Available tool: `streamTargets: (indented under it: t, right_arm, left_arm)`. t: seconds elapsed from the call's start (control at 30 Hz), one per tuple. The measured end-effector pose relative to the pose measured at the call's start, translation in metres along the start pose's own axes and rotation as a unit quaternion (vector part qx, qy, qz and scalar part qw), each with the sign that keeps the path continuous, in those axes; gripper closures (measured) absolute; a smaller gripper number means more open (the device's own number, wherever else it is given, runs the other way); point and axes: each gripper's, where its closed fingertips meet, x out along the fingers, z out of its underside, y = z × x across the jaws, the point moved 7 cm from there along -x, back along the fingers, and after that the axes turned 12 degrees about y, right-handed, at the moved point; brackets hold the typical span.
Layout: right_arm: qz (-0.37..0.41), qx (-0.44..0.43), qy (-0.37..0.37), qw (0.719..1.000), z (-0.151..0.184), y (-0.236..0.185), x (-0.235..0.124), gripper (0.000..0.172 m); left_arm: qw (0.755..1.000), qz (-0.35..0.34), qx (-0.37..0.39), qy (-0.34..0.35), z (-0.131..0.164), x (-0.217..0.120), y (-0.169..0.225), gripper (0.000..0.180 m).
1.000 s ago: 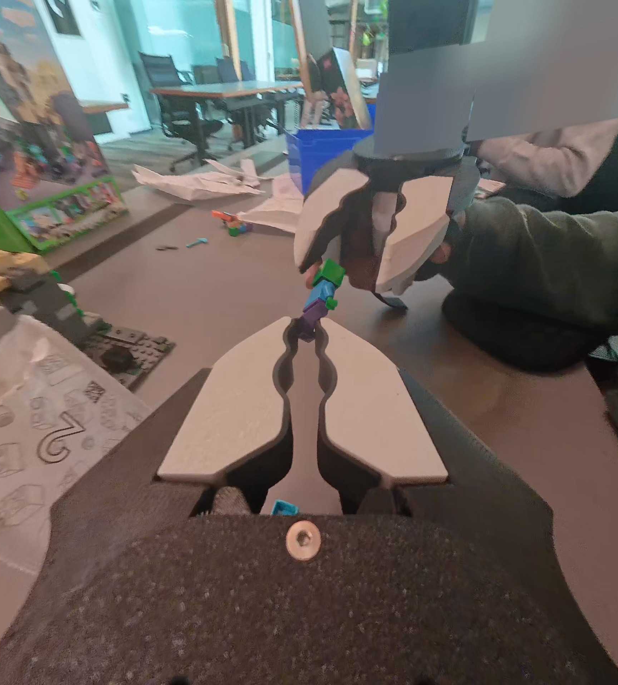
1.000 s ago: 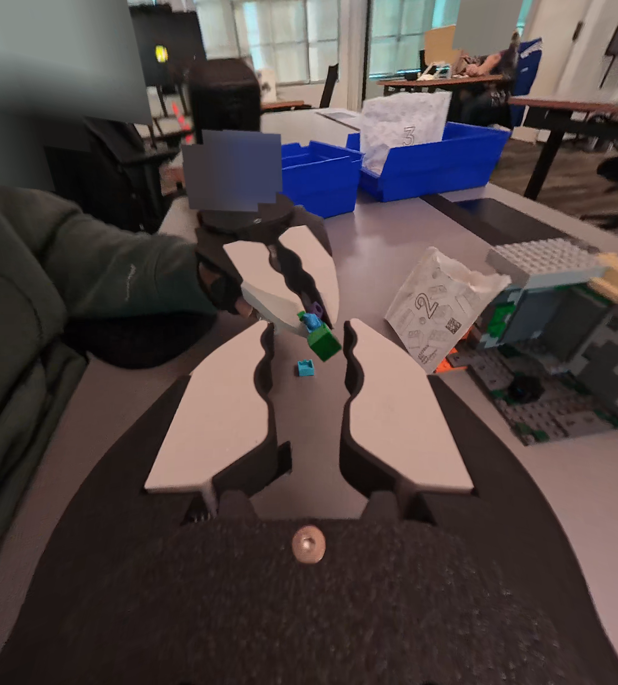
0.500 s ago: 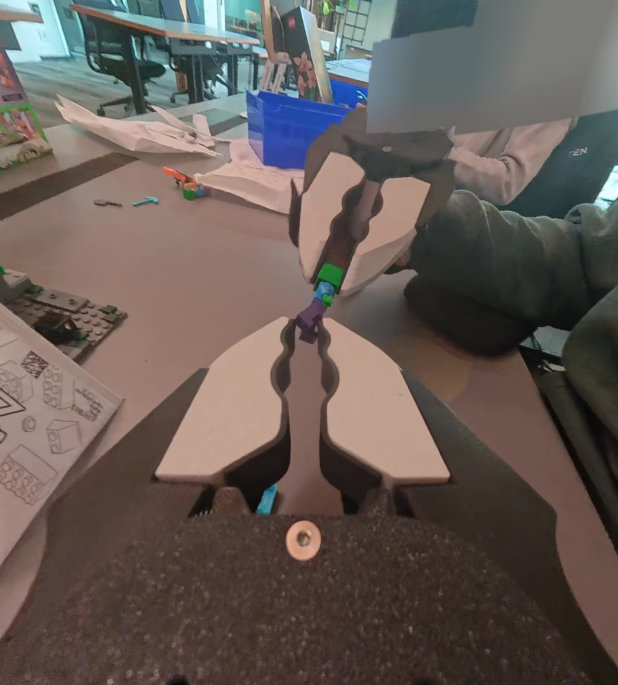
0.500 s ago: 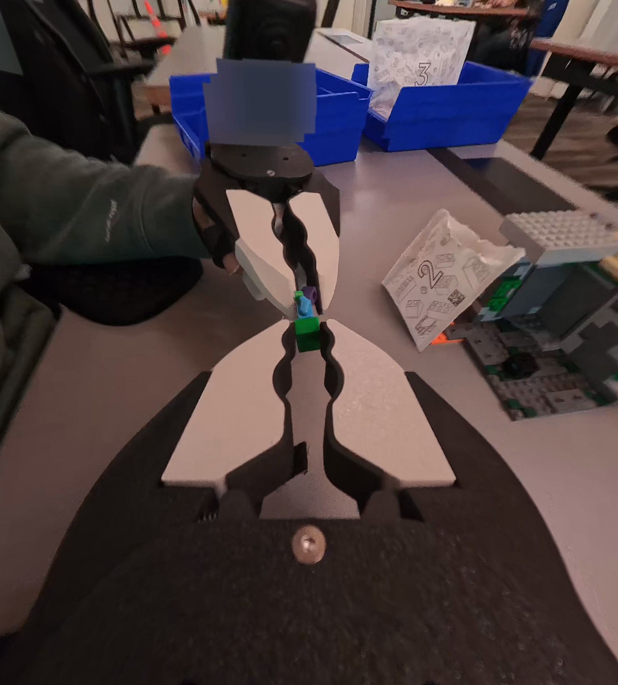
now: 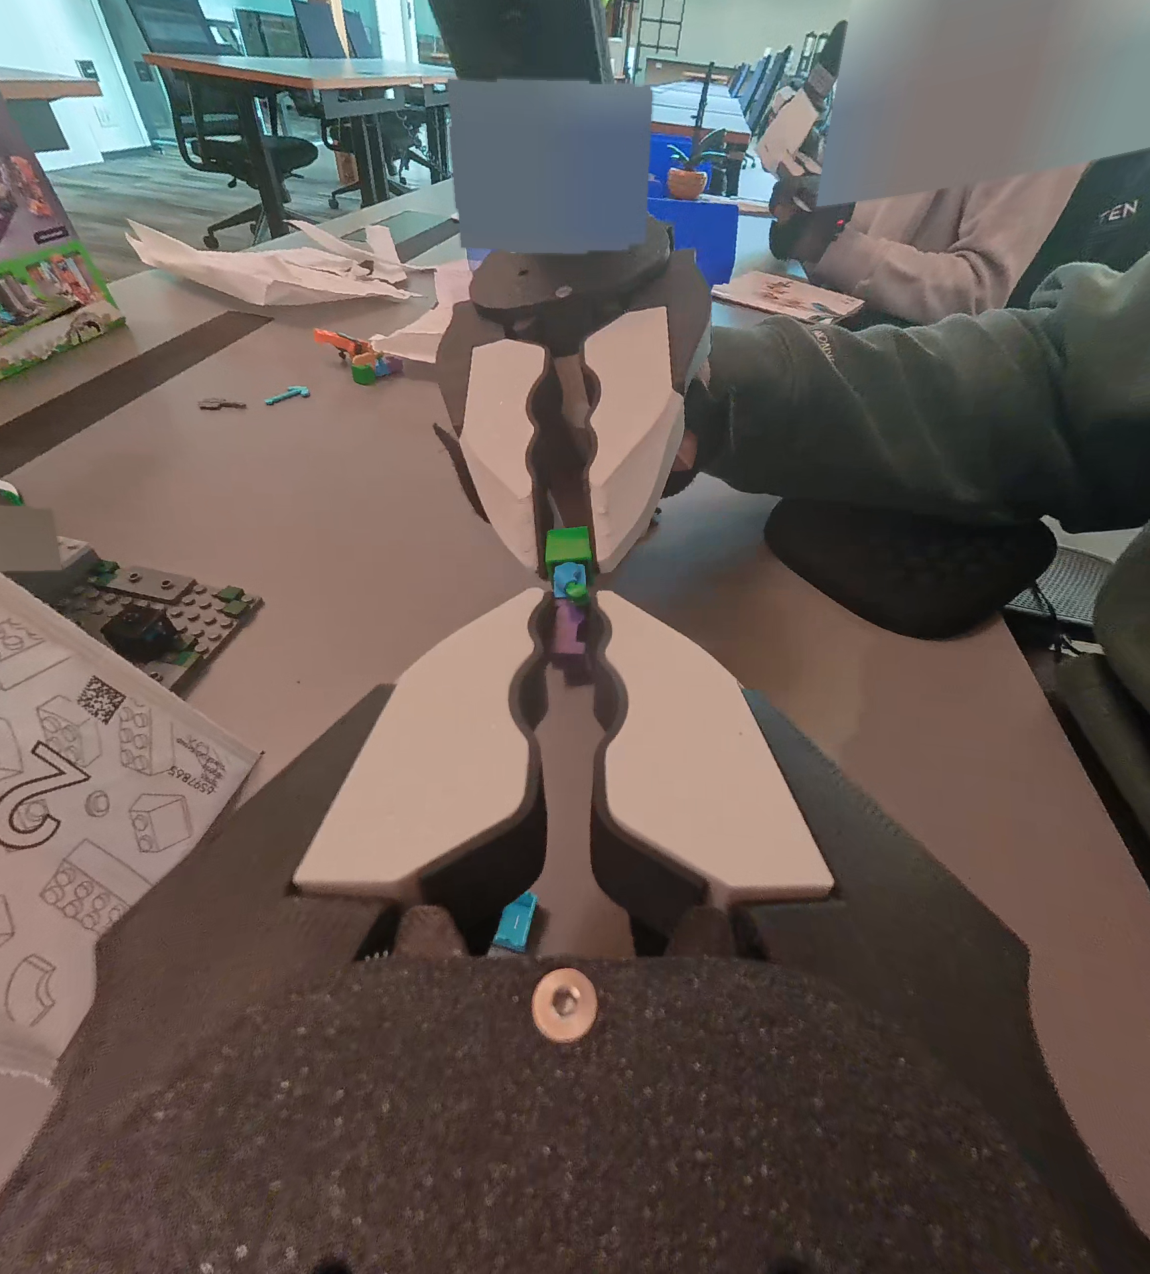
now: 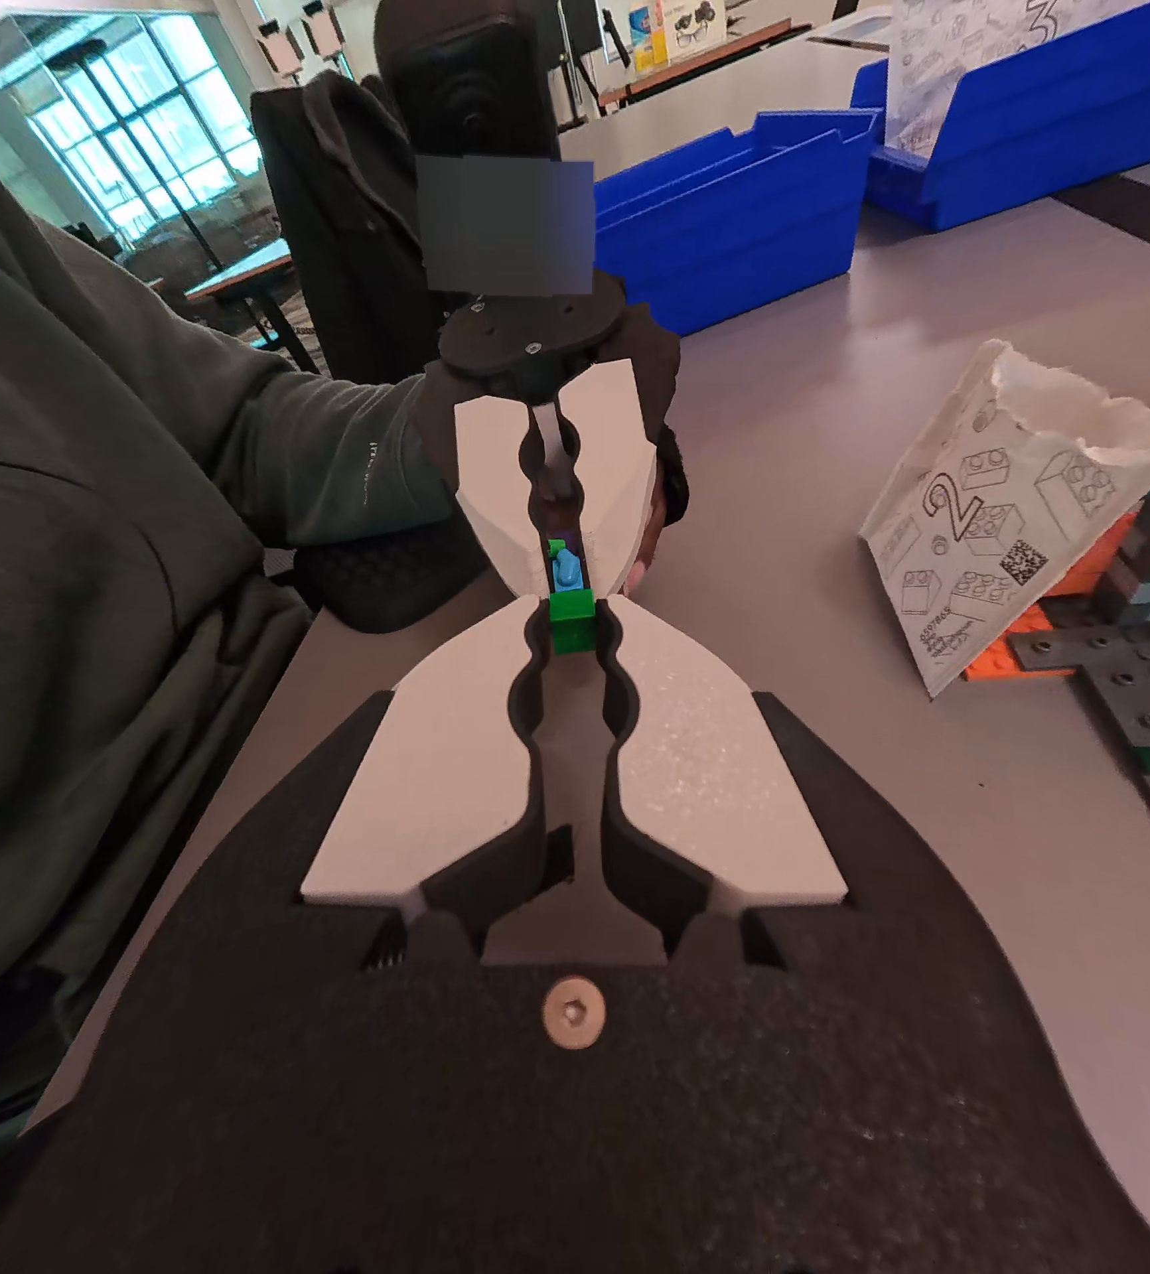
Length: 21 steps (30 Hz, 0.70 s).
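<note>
Jaws of both my grippers clamp one small blocky toy figure (image 5: 568,600), tip to tip.
Left gripper (image 5: 568,638) grips its purple legs, right gripper (image 6: 572,627) its green head; its long axis spans them.

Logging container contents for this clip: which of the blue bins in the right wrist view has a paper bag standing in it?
The far blue bin at the upper right: a white printed paper bag sticks up from it. The nearer blue bin shows nothing above its rim.

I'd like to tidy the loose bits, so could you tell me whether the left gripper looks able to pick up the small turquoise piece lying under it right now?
Probably not as things stand: the left gripper is shut on the minifigure, whose green head the right gripper also clamps. The turquoise piece lies back beneath its base, behind the fingertips.
</note>
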Motion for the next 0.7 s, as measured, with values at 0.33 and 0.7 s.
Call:
streamTargets:
  t: [0.33, 0.7]
  right_arm:
    - [-0.002, -0.027, 0.004, 1.000, -0.005, -0.006, -0.004, 0.160]
    - [-0.011, -0.046, 0.011, 0.999, -0.021, -0.017, -0.014, 0.160]
  left_arm:
    - [0.999, 0.025, -0.027, 0.025, -0.004, 0.001, 0.000, 0.172]
    - [0.997, 0.044, -0.025, 0.061, -0.019, 0.008, 0.005, 0.172]
